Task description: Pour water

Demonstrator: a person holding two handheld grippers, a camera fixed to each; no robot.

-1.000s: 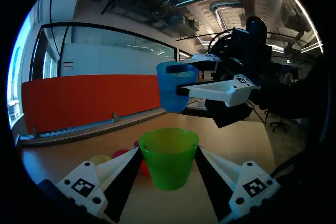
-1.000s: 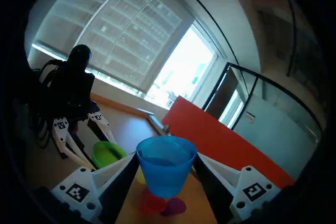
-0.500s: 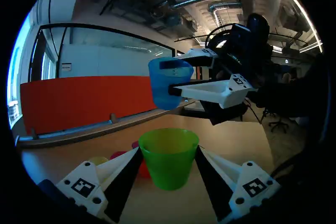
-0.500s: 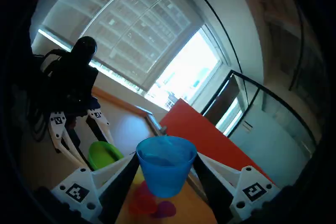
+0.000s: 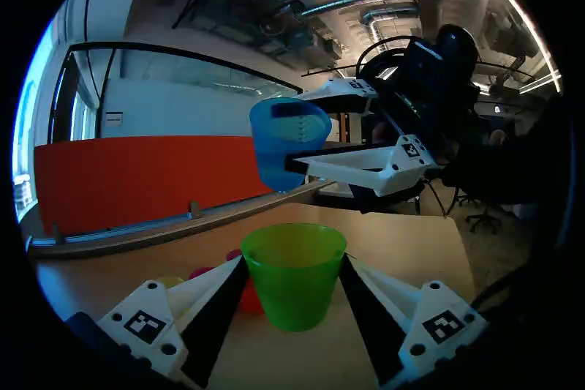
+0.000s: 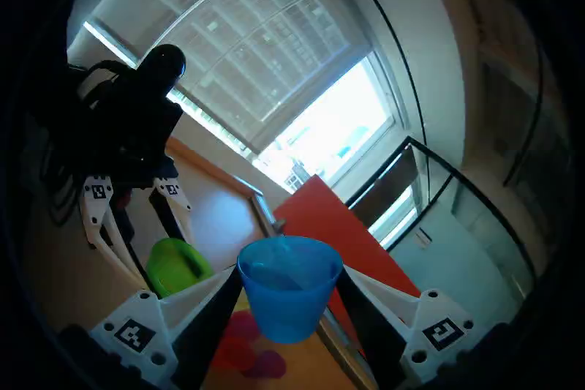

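In the left gripper view my left gripper (image 5: 294,280) is shut on a green cup (image 5: 294,273), held upright above the wooden table (image 5: 409,244). Above and behind it hangs a blue cup (image 5: 285,141), tipped toward the left and gripped by the right gripper (image 5: 292,134) reaching in from the right. In the right gripper view my right gripper (image 6: 290,295) is shut on the blue cup (image 6: 289,295), with water inside slanting to one side. Lower left there, the green cup (image 6: 174,265) sits between the left gripper's white fingers (image 6: 99,229).
Small red, yellow and purple cups (image 5: 208,273) lie on the table behind the green cup, also seen as coloured cups (image 6: 245,350) below the blue one. An orange partition (image 5: 146,178) and glass wall stand beyond the table edge. A bright window (image 6: 322,134) is behind.
The right gripper has carried the blue cup left and slightly up, closer over the green cup, and tilted it more. The green cup has stayed still in the left gripper.
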